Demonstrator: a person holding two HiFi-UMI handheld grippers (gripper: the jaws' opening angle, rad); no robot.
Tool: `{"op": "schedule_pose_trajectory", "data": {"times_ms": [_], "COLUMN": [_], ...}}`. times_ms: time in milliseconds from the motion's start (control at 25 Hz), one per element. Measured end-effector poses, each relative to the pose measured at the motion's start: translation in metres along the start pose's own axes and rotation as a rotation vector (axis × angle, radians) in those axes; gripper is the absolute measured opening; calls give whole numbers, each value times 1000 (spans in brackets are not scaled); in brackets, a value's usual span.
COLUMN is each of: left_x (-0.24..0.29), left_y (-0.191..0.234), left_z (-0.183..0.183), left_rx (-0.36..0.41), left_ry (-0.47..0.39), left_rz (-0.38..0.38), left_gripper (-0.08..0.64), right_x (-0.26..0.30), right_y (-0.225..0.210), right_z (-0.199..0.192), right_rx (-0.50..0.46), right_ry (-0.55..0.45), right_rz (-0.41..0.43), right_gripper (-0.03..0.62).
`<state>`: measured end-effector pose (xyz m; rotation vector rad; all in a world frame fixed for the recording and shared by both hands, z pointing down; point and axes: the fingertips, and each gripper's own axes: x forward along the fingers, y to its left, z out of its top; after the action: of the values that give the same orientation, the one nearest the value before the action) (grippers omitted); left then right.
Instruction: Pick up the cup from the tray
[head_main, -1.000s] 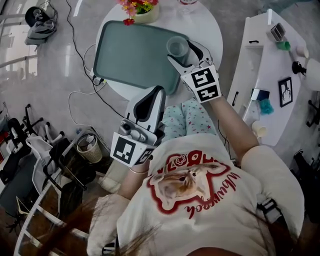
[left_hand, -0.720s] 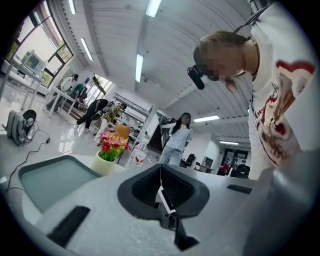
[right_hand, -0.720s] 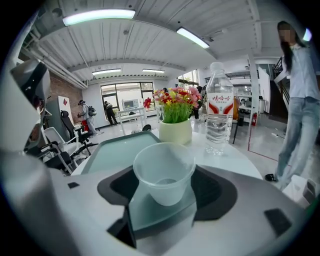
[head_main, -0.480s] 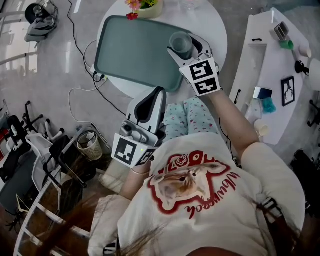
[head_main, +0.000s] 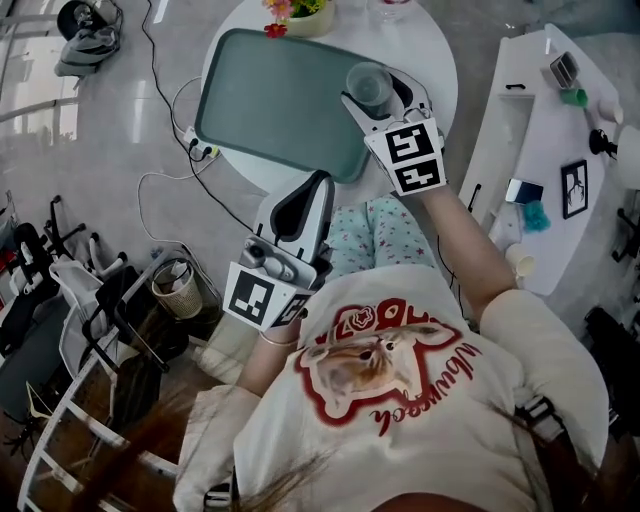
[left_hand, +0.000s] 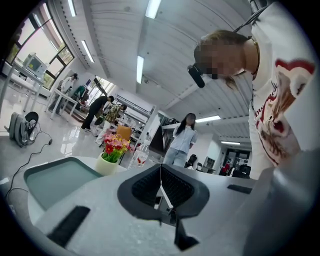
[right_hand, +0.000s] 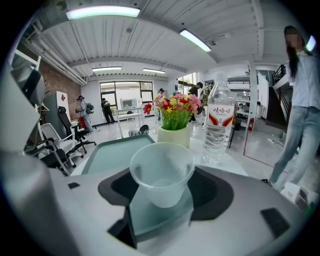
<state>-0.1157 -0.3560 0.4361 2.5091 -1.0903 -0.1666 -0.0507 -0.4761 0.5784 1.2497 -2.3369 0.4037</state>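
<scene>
The cup (right_hand: 161, 172), a clear plastic one, empty and upright with its mouth up, stands between the jaws of your right gripper (head_main: 380, 100), which press in on its sides from left and right, open only as wide as the cup's body. In the head view the cup (head_main: 370, 85) is over the right edge of the green tray (head_main: 270, 100), at the side nearest that gripper; whether its base touches the tray cannot be told, though the right gripper view shows the tray's surface (right_hand: 115, 152) through the gap below the cup. The tray lies on a round white table (head_main: 430, 50) and holds nothing else. Past the tray's far edge stand a pale pot of red and yellow flowers (right_hand: 174, 135) and, just to its right, a clear water bottle (right_hand: 218, 125) with a red and white label. Your left gripper (head_main: 318, 185) hangs well apart from the tray, off the table's near edge and over your lap, its jaws brought together with nothing between them. A white side cabinet (head_main: 540, 130) with small items on it stands to the table's right.
</scene>
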Motion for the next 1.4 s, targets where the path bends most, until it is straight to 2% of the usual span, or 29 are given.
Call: {"op": "schedule_pose_trajectory", "data": {"times_ms": [760,1000,1400], "left_x": [9,8,12], "left_y": [-25,-28,-32], "left_z": [50,62,85], "left_rx": [73,94,141], "left_ry": [-87,-105,-141], "left_rz": [-58,-68,-78], "left_gripper": [14,14,14], "right_x": [-75,-98,-125], "right_y": [6,10,27], "right_z": [81,109,147], "right_rx": [-13,-46,-79], "right_ry": [-32,-82,-125], "right_rz": [-8,-7,43], "right_gripper": [295,296,295]}}
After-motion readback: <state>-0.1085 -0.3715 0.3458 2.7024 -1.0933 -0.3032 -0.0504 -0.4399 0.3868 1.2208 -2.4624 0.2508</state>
